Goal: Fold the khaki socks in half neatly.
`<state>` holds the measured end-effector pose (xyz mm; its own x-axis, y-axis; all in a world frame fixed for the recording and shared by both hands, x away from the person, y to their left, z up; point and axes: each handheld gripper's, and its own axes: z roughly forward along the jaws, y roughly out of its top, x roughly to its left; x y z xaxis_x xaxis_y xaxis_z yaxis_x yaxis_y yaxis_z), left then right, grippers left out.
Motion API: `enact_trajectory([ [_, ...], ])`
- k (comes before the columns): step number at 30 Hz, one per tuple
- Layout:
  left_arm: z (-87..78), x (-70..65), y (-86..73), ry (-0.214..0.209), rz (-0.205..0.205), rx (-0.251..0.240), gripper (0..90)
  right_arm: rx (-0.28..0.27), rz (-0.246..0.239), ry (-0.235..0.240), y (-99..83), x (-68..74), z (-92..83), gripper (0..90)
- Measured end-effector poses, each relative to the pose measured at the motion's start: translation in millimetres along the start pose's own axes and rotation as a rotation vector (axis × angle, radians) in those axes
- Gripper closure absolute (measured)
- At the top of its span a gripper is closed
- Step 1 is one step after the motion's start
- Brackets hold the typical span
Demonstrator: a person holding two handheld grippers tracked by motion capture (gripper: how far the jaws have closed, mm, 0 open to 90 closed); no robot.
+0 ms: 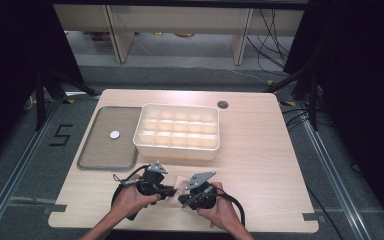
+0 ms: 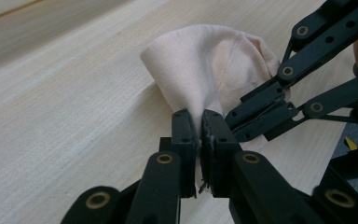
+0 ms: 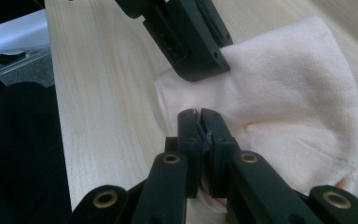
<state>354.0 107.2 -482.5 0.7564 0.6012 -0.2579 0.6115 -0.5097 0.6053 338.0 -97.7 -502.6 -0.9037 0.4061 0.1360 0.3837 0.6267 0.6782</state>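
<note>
Pale pink sock [image 1: 180,184] lies at lower centre of the high view, on the table [image 1: 260,165] below the compartment box [image 1: 178,131]. Left gripper [image 2: 200,122] and right gripper [image 3: 199,120] each pinch its fabric, jaws closed. Advisable: keep both grips firm, move hands together, avoid tugging apart.

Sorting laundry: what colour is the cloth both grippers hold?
Pale peach-pink cloth, clearest in the left gripper view.

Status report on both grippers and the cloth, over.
Left gripper shut on pink cloth. Right gripper shut on its edge too. Cloth bunched above table near front edge. Divided box and tray well clear.
</note>
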Motion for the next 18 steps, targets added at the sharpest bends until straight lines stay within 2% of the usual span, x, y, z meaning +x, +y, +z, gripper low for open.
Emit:
enact_trajectory([
  [1, -0.7, -0.4, 0.2, 0.005, 0.000, 0.001, 83.6, -0.004, 0.010, -0.006, 0.2, -0.4, -2.0, 87.5],
  [2, -0.3, -2.2, 0.5, 0.011, -0.023, -0.020, 83.7, -0.013, 0.010, -0.006, 0.5, -1.2, -3.2, 87.4],
  [5, -2.0, -2.7, 1.2, 0.009, -0.029, -0.027, 83.6, -0.042, 0.022, -0.025, 2.6, -6.0, -10.5, 87.4],
  [8, -5.0, -1.0, 2.2, 0.015, 0.009, 0.007, 83.6, -0.077, 0.034, -0.051, 5.5, -12.1, -17.3, 87.4],
  [9, -3.8, -2.7, 2.1, 0.017, -0.012, -0.015, 83.6, -0.078, 0.044, -0.061, 6.6, -14.3, -19.1, 87.4],
  [10, -4.9, -1.8, 2.4, 0.014, 0.012, 0.003, 83.6, -0.088, 0.035, -0.064, 7.7, -17.7, -19.1, 87.4],
  [11, -5.0, -2.5, 2.5, 0.018, 0.010, 0.006, 83.6, -0.097, 0.049, -0.073, 8.3, -21.4, -19.4, 87.4],
  [15, -5.4, -4.1, 2.7, 0.026, 0.019, 0.015, 83.6, -0.093, 0.068, -0.100, 10.6, -31.0, -16.9, 87.4],
  [16, -5.6, -3.8, 2.9, 0.025, 0.037, 0.020, 83.6, -0.092, 0.073, -0.105, 11.2, -32.4, -16.0, 87.4],
  [18, -5.9, -5.1, 2.9, 0.026, 0.032, 0.019, 83.6, -0.085, 0.062, -0.113, 12.0, -36.9, -12.1, 87.4],
])
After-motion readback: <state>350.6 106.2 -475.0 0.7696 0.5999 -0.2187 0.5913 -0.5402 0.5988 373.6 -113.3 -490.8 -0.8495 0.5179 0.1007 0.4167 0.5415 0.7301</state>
